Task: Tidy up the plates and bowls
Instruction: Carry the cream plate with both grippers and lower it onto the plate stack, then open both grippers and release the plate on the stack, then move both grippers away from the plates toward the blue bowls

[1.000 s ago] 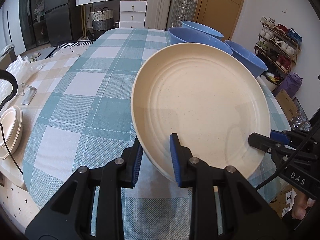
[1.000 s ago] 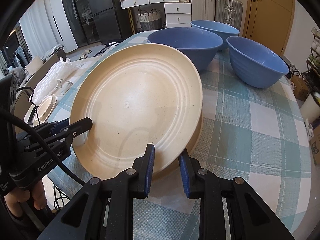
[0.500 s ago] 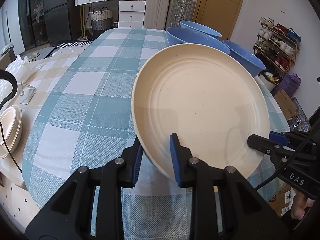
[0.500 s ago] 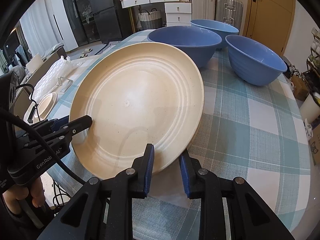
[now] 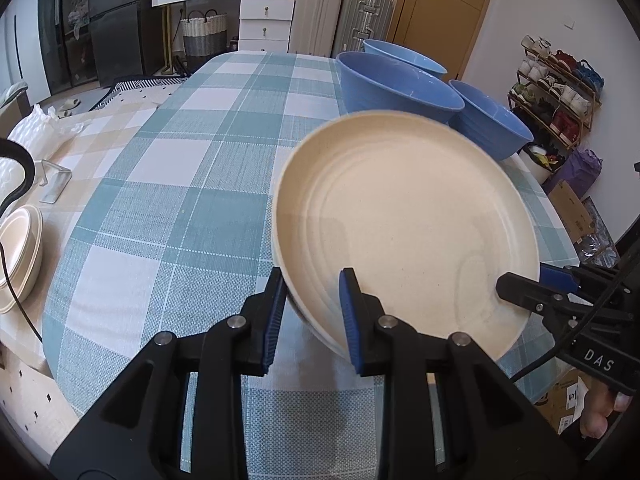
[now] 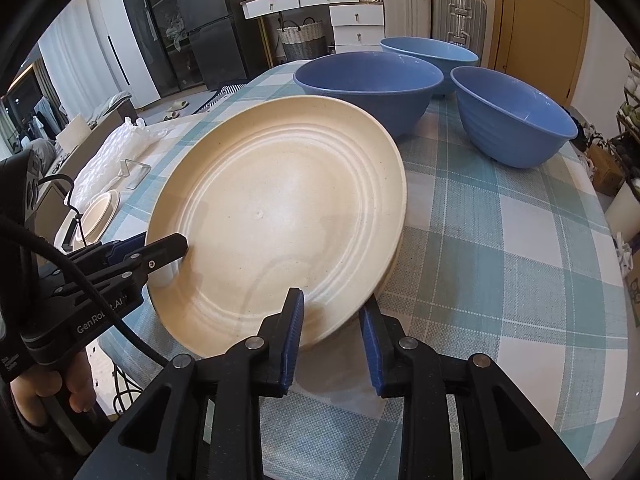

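A large cream plate [image 5: 404, 224] is held tilted above the checked tablecloth, and it also shows in the right wrist view [image 6: 280, 216]. My left gripper [image 5: 310, 312] is shut on its near left rim. My right gripper [image 6: 330, 332] is shut on its near right rim; it also shows at the right of the left wrist view [image 5: 520, 292]. Three blue bowls [image 6: 368, 88] stand upright behind the plate at the far right of the table.
The table [image 5: 192, 160] has a teal and white checked cloth. A small stack of cream dishes [image 5: 18, 256] lies on a lower surface off the table's left edge, beside a clear stand [image 5: 54, 180]. A shoe rack [image 5: 560, 84] is at the right.
The plate has moved slightly back toward me and away from the blue bowls, still held by both grippers. Its tilt is nearly the same.
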Action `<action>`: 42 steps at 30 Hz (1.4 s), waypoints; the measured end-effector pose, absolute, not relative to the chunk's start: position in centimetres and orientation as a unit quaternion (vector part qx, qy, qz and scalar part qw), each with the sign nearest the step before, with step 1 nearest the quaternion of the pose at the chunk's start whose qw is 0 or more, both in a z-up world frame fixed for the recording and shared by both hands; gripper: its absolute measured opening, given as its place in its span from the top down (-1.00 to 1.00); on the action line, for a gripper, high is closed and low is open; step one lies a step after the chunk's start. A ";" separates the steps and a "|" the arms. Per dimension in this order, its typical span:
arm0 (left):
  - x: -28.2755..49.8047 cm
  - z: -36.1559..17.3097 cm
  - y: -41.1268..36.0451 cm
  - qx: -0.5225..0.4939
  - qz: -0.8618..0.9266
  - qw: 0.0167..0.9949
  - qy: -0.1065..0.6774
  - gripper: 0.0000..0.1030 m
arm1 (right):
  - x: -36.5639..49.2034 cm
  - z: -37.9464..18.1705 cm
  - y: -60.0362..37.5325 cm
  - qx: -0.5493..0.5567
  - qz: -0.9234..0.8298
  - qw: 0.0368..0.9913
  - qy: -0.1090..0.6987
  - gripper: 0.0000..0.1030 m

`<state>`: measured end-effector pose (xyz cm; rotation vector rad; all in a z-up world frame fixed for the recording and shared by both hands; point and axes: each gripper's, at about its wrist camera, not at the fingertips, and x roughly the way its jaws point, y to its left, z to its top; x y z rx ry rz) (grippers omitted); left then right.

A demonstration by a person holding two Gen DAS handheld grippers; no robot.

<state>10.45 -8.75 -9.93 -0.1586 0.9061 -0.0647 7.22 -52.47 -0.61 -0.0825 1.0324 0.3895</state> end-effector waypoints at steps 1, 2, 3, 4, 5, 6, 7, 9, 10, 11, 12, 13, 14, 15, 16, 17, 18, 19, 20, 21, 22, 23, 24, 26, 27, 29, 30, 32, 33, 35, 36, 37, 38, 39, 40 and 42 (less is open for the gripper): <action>10.5 -10.0 -8.7 -0.077 -0.030 0.895 0.437 0.55 | 7.3 -0.6 -52.5 -0.038 0.184 0.851 0.490 0.34; 10.5 -10.1 -8.6 -0.078 -0.031 0.895 0.438 0.55 | 7.3 -0.7 -52.6 -0.036 0.183 0.851 0.491 0.29; 10.4 -10.1 -8.6 -0.079 -0.031 0.895 0.437 0.55 | 7.3 -0.7 -52.8 -0.034 0.180 0.852 0.491 0.25; 10.4 -10.1 -8.6 -0.079 -0.030 0.896 0.436 0.53 | 7.4 -0.8 -52.9 -0.033 0.181 0.852 0.490 0.24; 10.5 -10.1 -8.5 -0.079 -0.028 0.895 0.437 0.49 | 7.4 -0.8 -52.9 -0.031 0.181 0.852 0.491 0.24; 10.5 -10.1 -8.5 -0.080 -0.029 0.895 0.437 0.35 | 7.4 -0.8 -53.0 -0.030 0.181 0.852 0.490 0.24; 10.4 -10.1 -8.5 -0.081 -0.028 0.896 0.436 0.16 | 7.3 -0.8 -53.1 -0.030 0.182 0.852 0.490 0.24; 10.3 -10.1 -8.3 -0.087 -0.031 0.897 0.433 0.00 | 7.2 -0.7 -53.1 -0.029 0.183 0.853 0.488 0.15; 10.3 -10.0 -8.3 -0.089 -0.033 0.897 0.432 -0.07 | 7.2 -0.6 -53.2 -0.028 0.184 0.854 0.487 0.11; 10.3 -9.9 -8.2 -0.090 -0.034 0.897 0.431 -0.12 | 7.1 -0.5 -53.2 -0.029 0.184 0.854 0.485 0.07; 10.2 -9.9 -8.2 -0.091 -0.034 0.898 0.429 -0.22 | 7.1 -0.5 -53.3 -0.030 0.183 0.855 0.485 0.07; 10.2 -9.9 -8.1 -0.092 -0.035 0.898 0.429 -0.32 | 7.2 -0.5 -53.4 -0.030 0.182 0.855 0.485 0.07; 10.2 -9.8 -8.1 -0.093 -0.034 0.898 0.429 -0.37 | 7.1 -0.5 -53.5 -0.028 0.182 0.855 0.485 0.07; 10.2 -9.8 -8.1 -0.092 -0.034 0.898 0.429 -0.42 | 7.2 -0.5 -53.6 -0.026 0.181 0.855 0.485 0.06; 10.2 -9.8 -8.1 -0.091 -0.034 0.898 0.429 -0.42 | 7.2 -0.5 -53.8 -0.023 0.180 0.855 0.485 0.05; 10.2 -9.8 -8.2 -0.090 -0.034 0.898 0.429 -0.44 | 7.2 -0.5 -54.0 -0.020 0.179 0.856 0.485 0.00; 10.2 -9.8 -8.2 -0.090 -0.033 0.898 0.429 -0.46 | 7.2 -0.5 -54.2 -0.018 0.178 0.856 0.485 -0.06; 10.1 -9.7 -8.3 -0.088 -0.032 0.898 0.430 -0.47 | 7.3 -0.4 -54.4 -0.016 0.177 0.857 0.484 -0.09; 10.1 -9.7 -8.3 -0.087 -0.032 0.898 0.430 -0.48 | 7.3 -0.4 -54.6 -0.014 0.177 0.857 0.484 -0.17; 10.1 -9.7 -8.3 -0.086 -0.032 0.898 0.430 -0.50 | 7.3 -0.3 -54.7 -0.011 0.177 0.858 0.483 -0.26; 10.1 -9.7 -8.4 -0.086 -0.033 0.898 0.430 -0.51 | 7.3 -0.2 -54.9 -0.009 0.177 0.858 0.482 -0.29; 10.1 -9.7 -8.4 -0.085 -0.033 0.899 0.429 -0.52 | 7.3 -0.2 -55.0 -0.008 0.178 0.859 0.480 -0.34; 10.1 -9.6 -8.4 -0.084 -0.033 0.899 0.429 -0.54 | 7.3 -0.1 -55.1 -0.007 0.178 0.859 0.479 -0.38; 10.1 -9.5 -8.5 -0.081 -0.034 0.900 0.428 -0.55 | 7.3 0.0 -55.3 -0.005 0.178 0.860 0.477 -0.49; 10.1 -9.5 -8.6 -0.079 -0.034 0.900 0.427 -0.55 | 7.3 0.1 -55.4 -0.004 0.177 0.861 0.476 -0.56; 10.1 -9.4 -8.7 -0.076 -0.035 0.901 0.426 -0.57 | 7.3 0.2 -55.6 -0.005 0.174 0.863 0.474 -0.59; 10.0 -9.3 -8.8 -0.075 -0.037 0.901 0.425 -0.59 | 7.3 0.3 -55.8 -0.005 0.172 0.864 0.474 -0.60; 10.1 -9.2 -9.0 -0.070 -0.038 0.901 0.425 -0.64 | 7.3 0.5 -56.1 -0.002 0.172 0.865 0.471 -0.64; 10.1 -9.2 -9.1 -0.068 -0.042 0.901 0.426 -0.75 | 7.2 0.6 -56.2 -0.001 0.171 0.867 0.468 -0.65; 10.1 -9.2 -9.3 -0.067 -0.047 0.900 0.428 -0.95 | 7.2 0.8 -56.4 -0.002 0.171 0.869 0.464 -0.66; 10.1 -9.2 -9.3 -0.067 -0.047 0.900 0.428 -0.95 | 7.2 0.9 -56.5 -0.002 0.170 0.870 0.463 -0.66; 10.1 -9.2 -9.4 -0.067 -0.047 0.900 0.428 -0.95 | 7.2 1.0 -56.6 -0.001 0.170 0.871 0.462 -0.66; 10.1 -9.2 -9.4 -0.066 -0.046 0.900 0.429 -0.95 | 7.1 1.1 -56.7 0.000 0.169 0.871 0.461 -0.66; 10.0 -9.1 -9.4 -0.065 -0.046 0.900 0.428 -0.95 | 7.1 1.2 -56.8 0.000 0.169 0.872 0.460 -0.66; 10.0 -9.0 -9.5 -0.064 -0.045 0.901 0.427 -0.95 | 7.1 1.2 -57.0 0.001 0.168 0.872 0.459 -0.66; 10.0 -8.7 -9.5 -0.062 -0.043 0.903 0.424 -0.95 | 7.1 1.4 -57.3 0.003 0.167 0.874 0.457 -0.66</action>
